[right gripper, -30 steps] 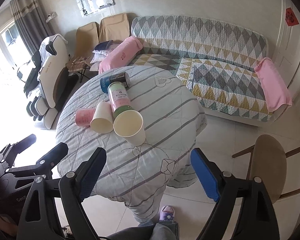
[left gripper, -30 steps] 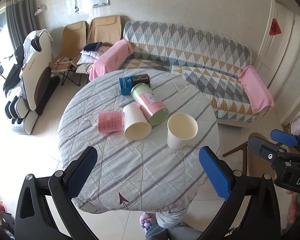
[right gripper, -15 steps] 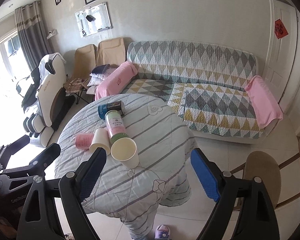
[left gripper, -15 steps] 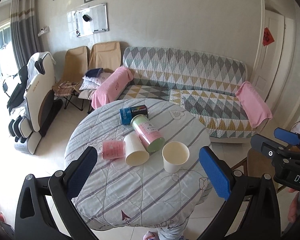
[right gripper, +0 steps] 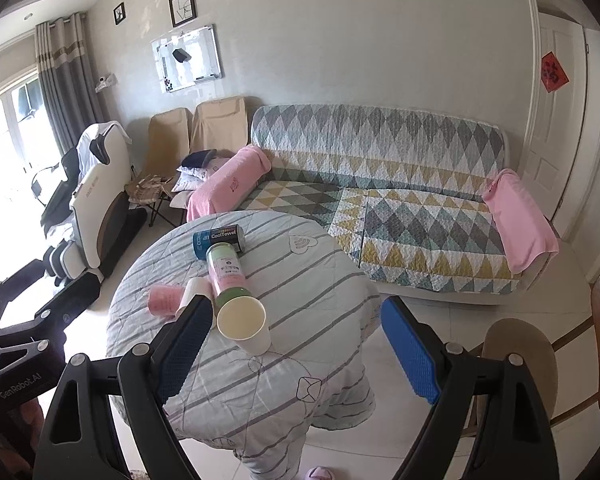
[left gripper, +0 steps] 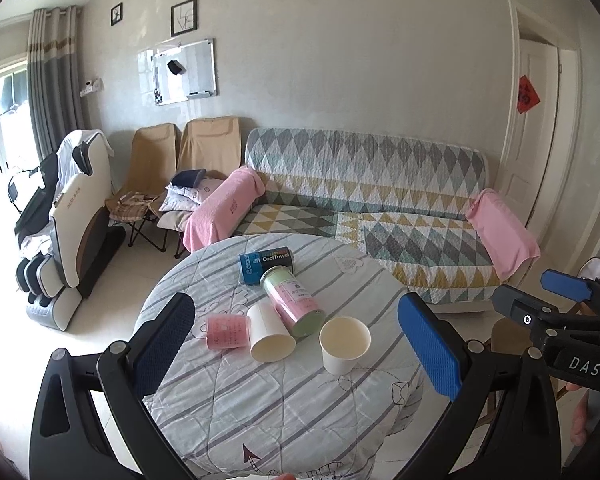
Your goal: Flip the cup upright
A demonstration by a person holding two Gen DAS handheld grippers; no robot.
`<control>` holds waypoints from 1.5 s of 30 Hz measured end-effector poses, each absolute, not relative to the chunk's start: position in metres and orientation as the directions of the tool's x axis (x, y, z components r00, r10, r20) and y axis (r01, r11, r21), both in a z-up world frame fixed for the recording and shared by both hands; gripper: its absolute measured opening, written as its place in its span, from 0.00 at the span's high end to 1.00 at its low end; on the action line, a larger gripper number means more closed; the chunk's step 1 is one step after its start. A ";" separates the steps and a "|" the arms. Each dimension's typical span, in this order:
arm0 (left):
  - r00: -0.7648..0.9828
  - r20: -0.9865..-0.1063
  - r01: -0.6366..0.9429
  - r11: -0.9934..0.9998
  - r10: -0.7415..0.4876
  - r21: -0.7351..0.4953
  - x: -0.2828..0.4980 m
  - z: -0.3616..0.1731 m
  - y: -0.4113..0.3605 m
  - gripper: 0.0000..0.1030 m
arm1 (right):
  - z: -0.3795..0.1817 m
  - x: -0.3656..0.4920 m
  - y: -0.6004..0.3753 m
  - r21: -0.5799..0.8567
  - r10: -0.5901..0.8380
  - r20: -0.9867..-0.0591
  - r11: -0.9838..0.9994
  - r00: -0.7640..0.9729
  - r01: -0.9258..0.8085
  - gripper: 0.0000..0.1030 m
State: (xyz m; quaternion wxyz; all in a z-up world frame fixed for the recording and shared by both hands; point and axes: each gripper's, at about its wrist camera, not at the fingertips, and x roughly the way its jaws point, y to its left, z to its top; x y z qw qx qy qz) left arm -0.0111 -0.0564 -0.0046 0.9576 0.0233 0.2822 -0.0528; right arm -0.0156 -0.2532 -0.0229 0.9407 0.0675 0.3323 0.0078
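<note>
A white paper cup [left gripper: 344, 344] stands upright on the round, striped-cloth table [left gripper: 260, 408]; it also shows in the right wrist view [right gripper: 244, 322]. A second white cup [left gripper: 269, 338] lies on its side beside it, partly hidden behind a finger in the right wrist view [right gripper: 194, 290]. My left gripper [left gripper: 296, 344] is open and empty, held back from the table, above its near edge. My right gripper [right gripper: 296, 350] is open and empty, off the table's right side. The right gripper also shows at the right edge of the left wrist view [left gripper: 564, 320].
On the table lie a pink roll [left gripper: 225, 332], a green-and-pink canister [left gripper: 294, 304] and a blue CoolTowel can [left gripper: 264, 264]. A patterned sofa [left gripper: 380, 200] stands behind, a massage chair [left gripper: 72, 220] at left, a wooden chair [right gripper: 540, 356] at right.
Both grippers have pulled up and back from the table, so the table looks smaller and more of the wall shows. The cups have not moved. Both grippers stayed open.
</note>
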 end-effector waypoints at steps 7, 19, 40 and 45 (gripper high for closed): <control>0.834 -0.543 0.120 0.993 -0.099 0.003 -0.012 -0.005 -0.059 0.00 | -0.028 -0.016 -0.251 0.117 0.066 -0.643 0.993 0.763 0.013 0.15; 0.834 -0.544 0.117 0.993 -0.093 0.008 -0.011 -0.005 -0.058 0.00 | -0.031 -0.011 -0.247 0.113 0.081 -0.664 0.994 0.743 -0.008 0.15; 0.823 -0.559 0.129 0.992 -0.102 0.009 -0.006 -0.011 -0.058 0.00 | -0.037 -0.002 -0.249 0.107 0.076 -0.686 0.994 0.723 -0.004 0.15; 0.821 -0.562 0.126 0.992 -0.098 0.010 -0.002 -0.016 -0.058 0.00 | -0.038 -0.002 -0.249 0.106 0.076 -0.688 0.994 0.721 -0.003 0.15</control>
